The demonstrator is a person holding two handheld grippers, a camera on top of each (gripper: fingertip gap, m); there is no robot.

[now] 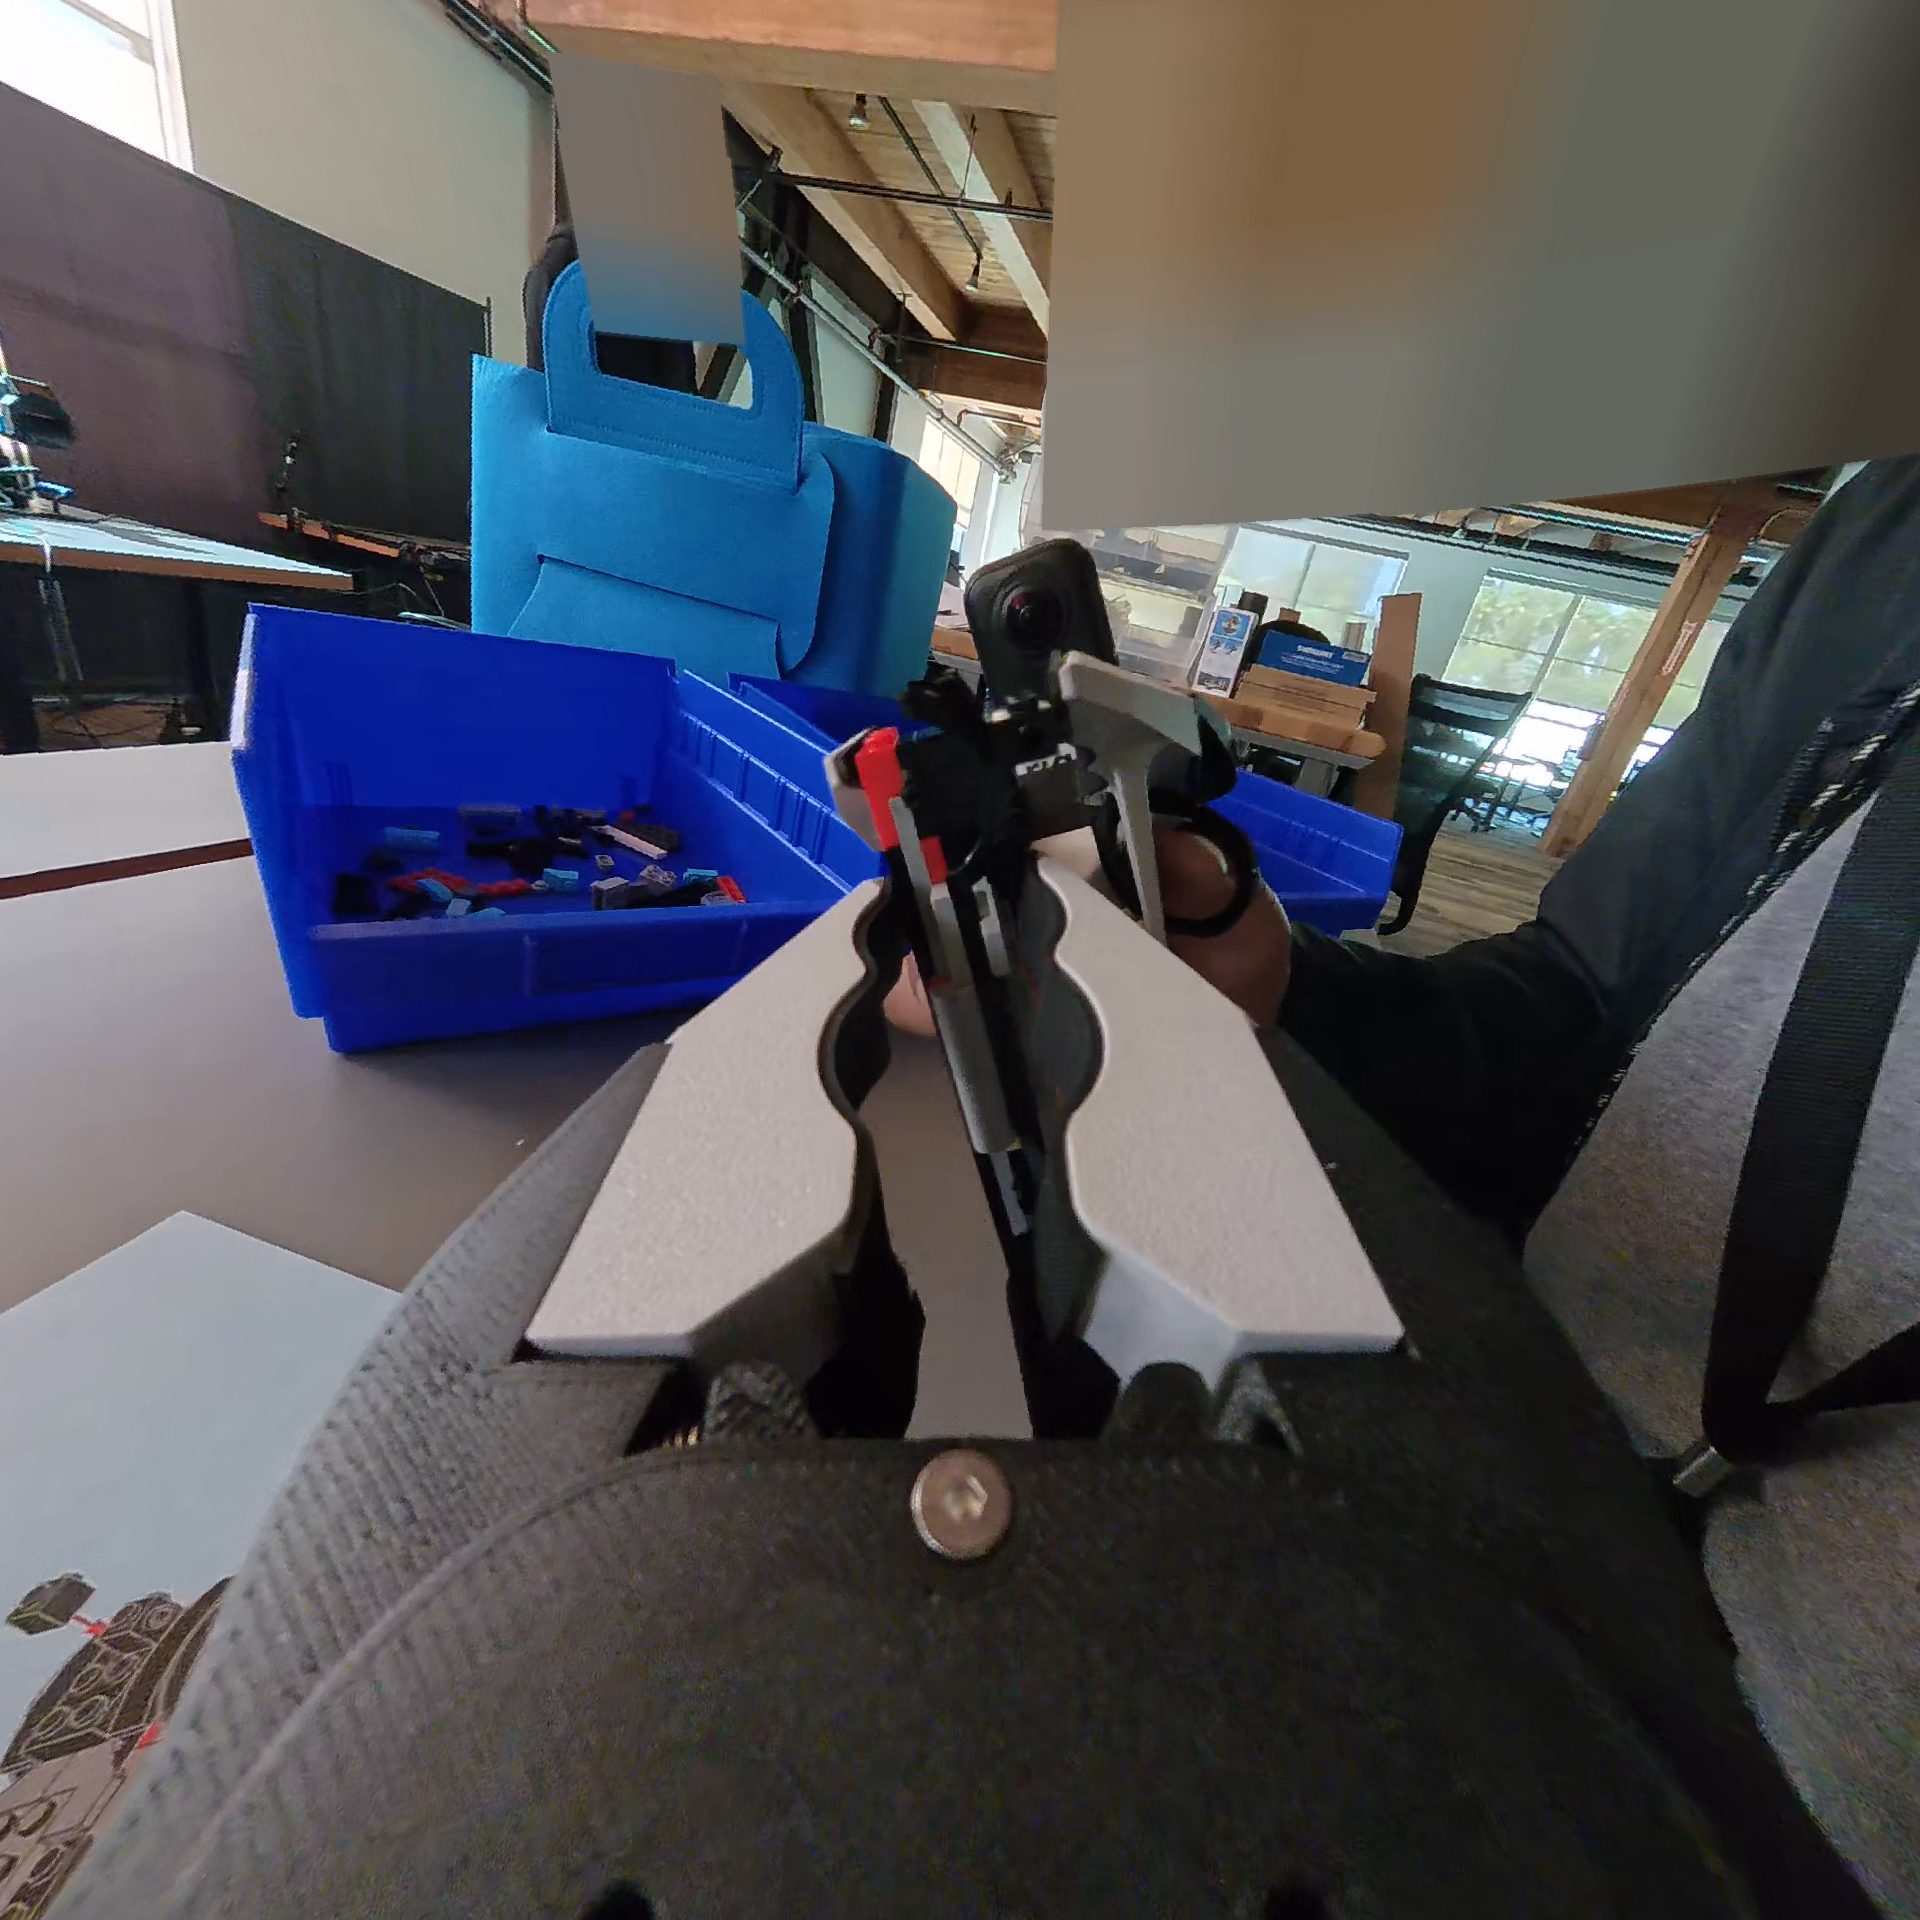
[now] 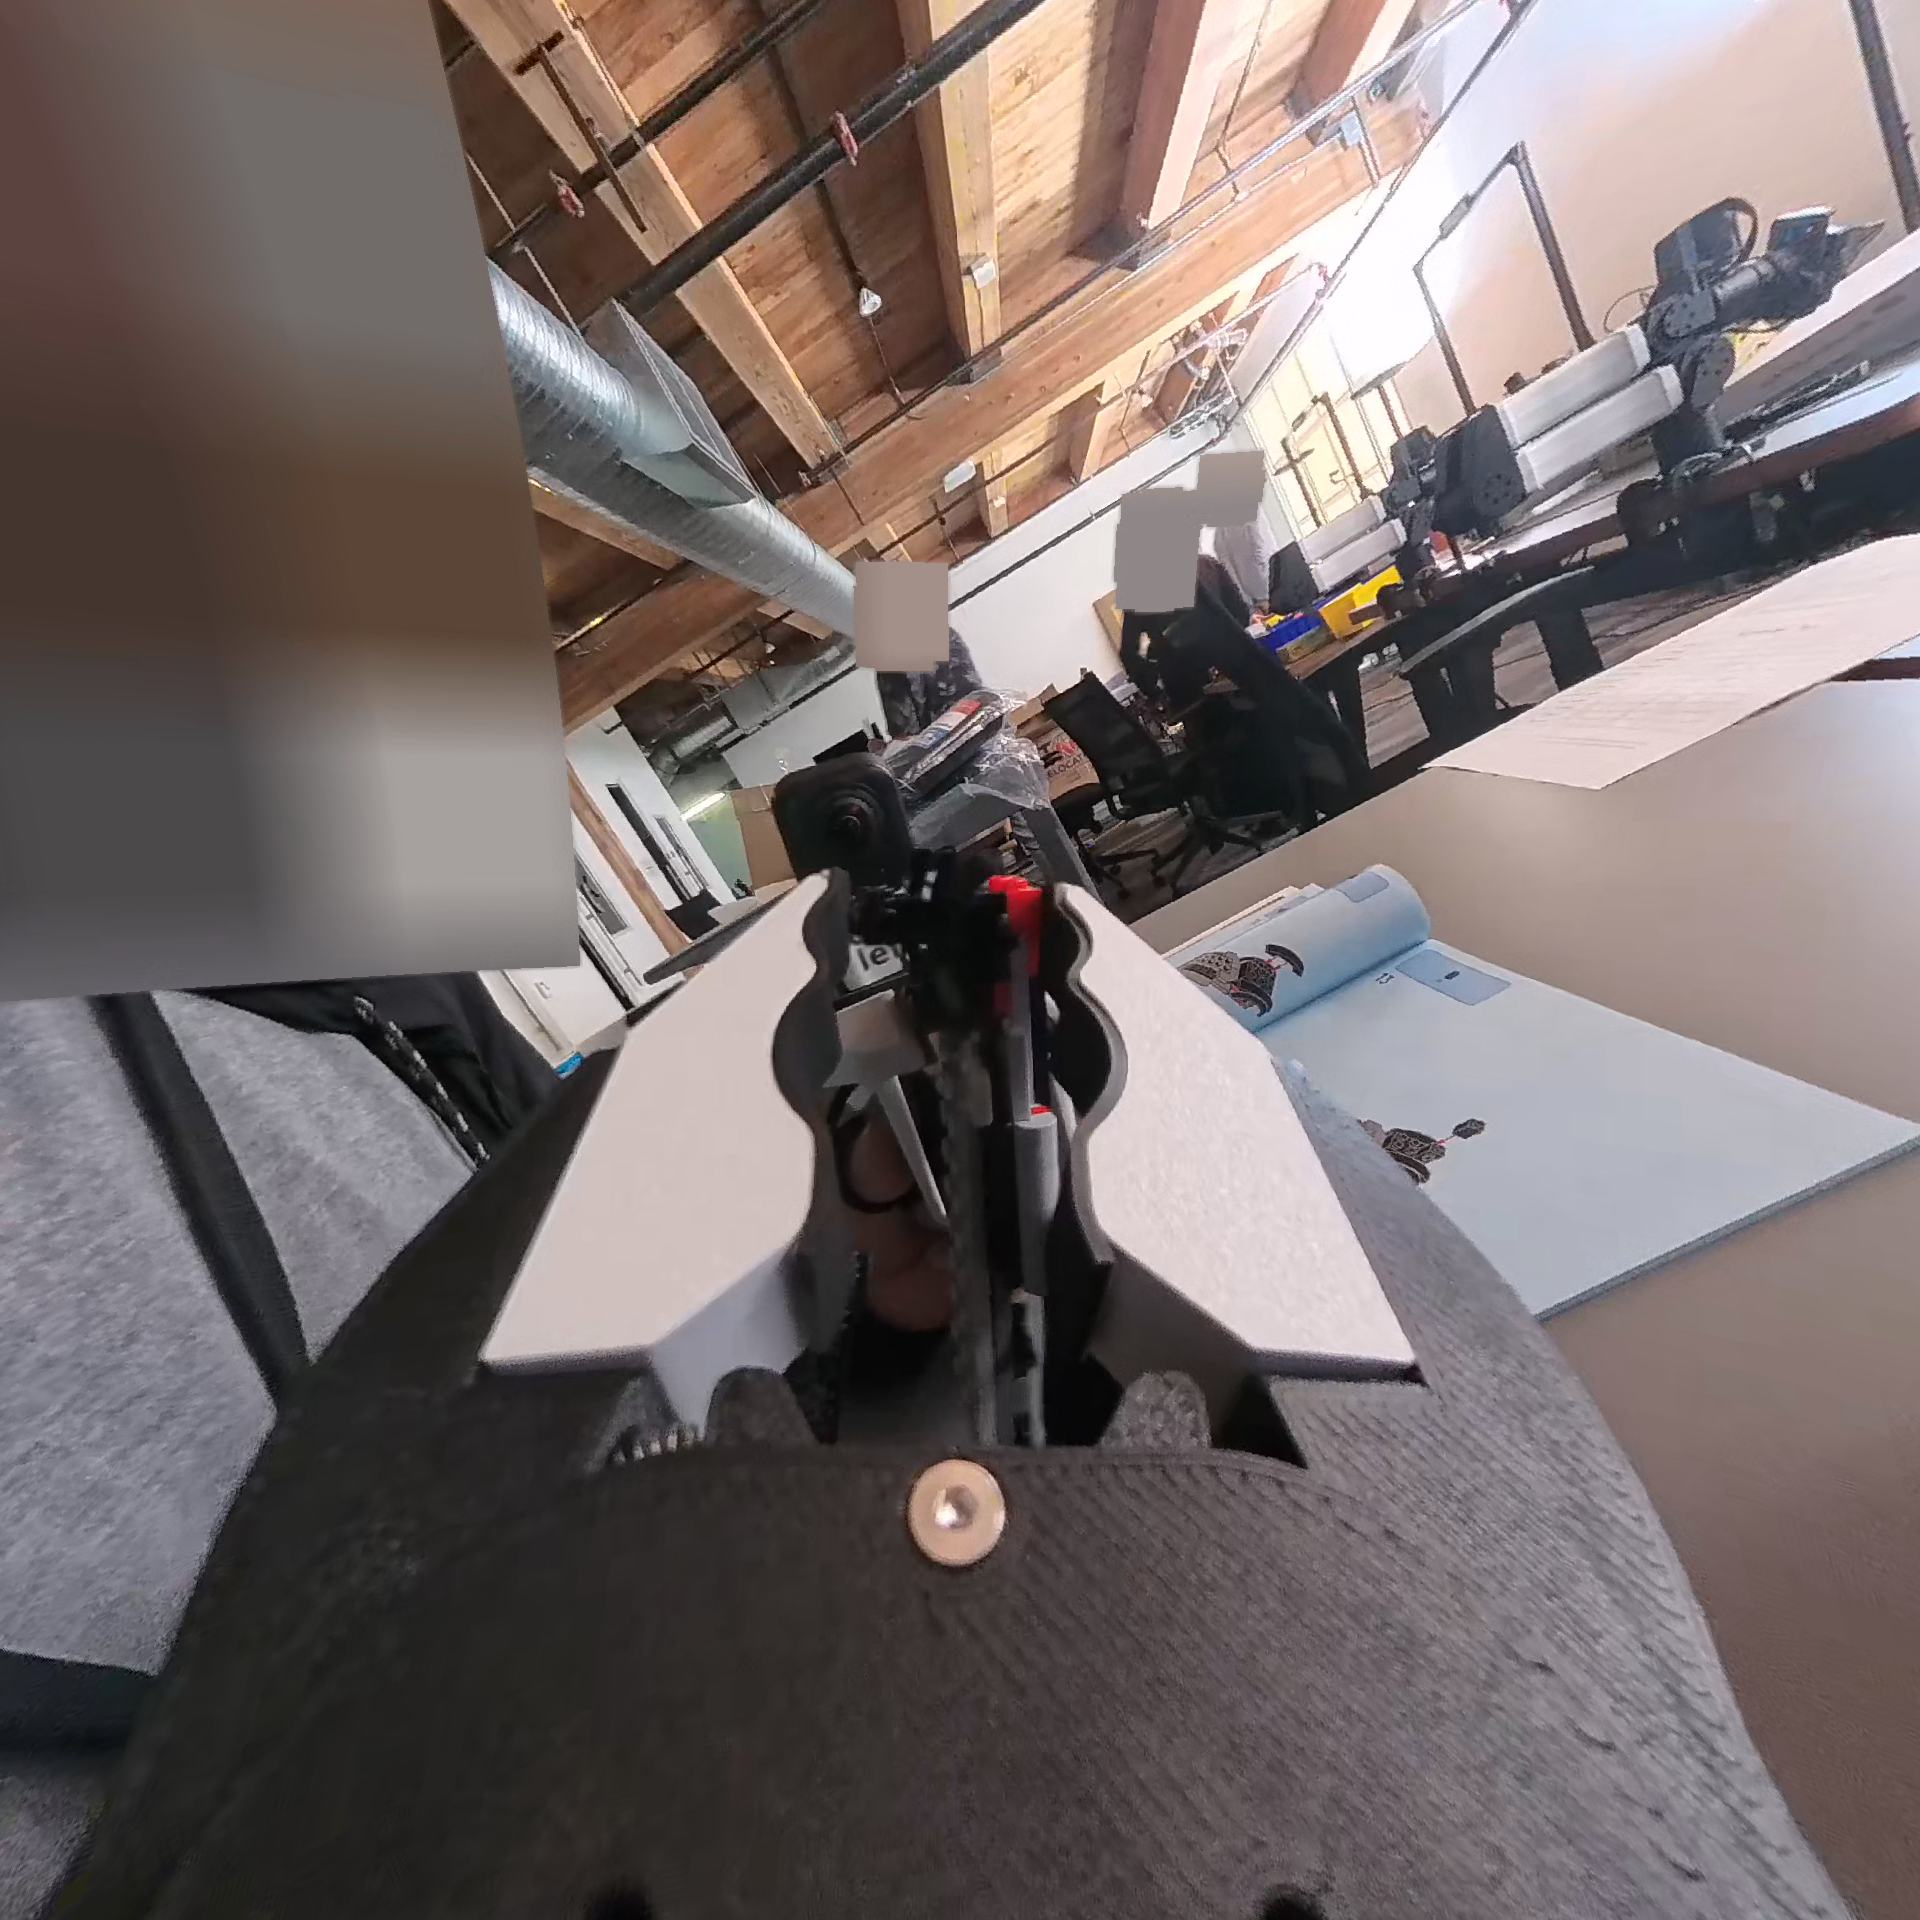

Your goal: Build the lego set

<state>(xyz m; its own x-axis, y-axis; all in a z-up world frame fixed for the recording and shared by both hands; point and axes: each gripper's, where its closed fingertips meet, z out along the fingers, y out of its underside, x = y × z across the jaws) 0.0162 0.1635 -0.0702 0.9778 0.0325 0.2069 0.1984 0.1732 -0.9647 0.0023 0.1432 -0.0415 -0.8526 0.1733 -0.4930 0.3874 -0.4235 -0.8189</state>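
Two grippers meet nose to nose above the table edge, each closed on the same lego assembly. Left gripper (image 1: 961,914): grey fingers drawn together on the long grey, black and red lego assembly (image 1: 961,997), which runs lengthwise between them and juts out past the tips, red pieces at the far end. Right gripper (image 2: 940,914): its fingers are likewise clamped on the assembly's other end; from its own camera the piece fills the gap between the fingers. In the left wrist view the right gripper's grey finger and black camera stand directly behind the assembly, with the person's hand (image 1: 1216,935) on its handle, blocking the view beyond.

Surroundings, left wrist view: a blue bin (image 1: 499,966) sits on the grey table (image 1: 156,987) left of the grippers, holding loose lego pieces (image 1: 540,852) in black, blue, red and grey scattered over its floor. A second blue bin (image 1: 1299,842) lies behind, largely hidden by the grippers. A lighter blue felt bag (image 1: 665,530) stands upright behind the first bin. An instruction booklet (image 2: 1455,1122) lies open on the table to the right gripper's right; its corner also shows at the lower left of the left wrist view. The person's grey top and black straps (image 1: 1808,1039) crowd the right side of that view.
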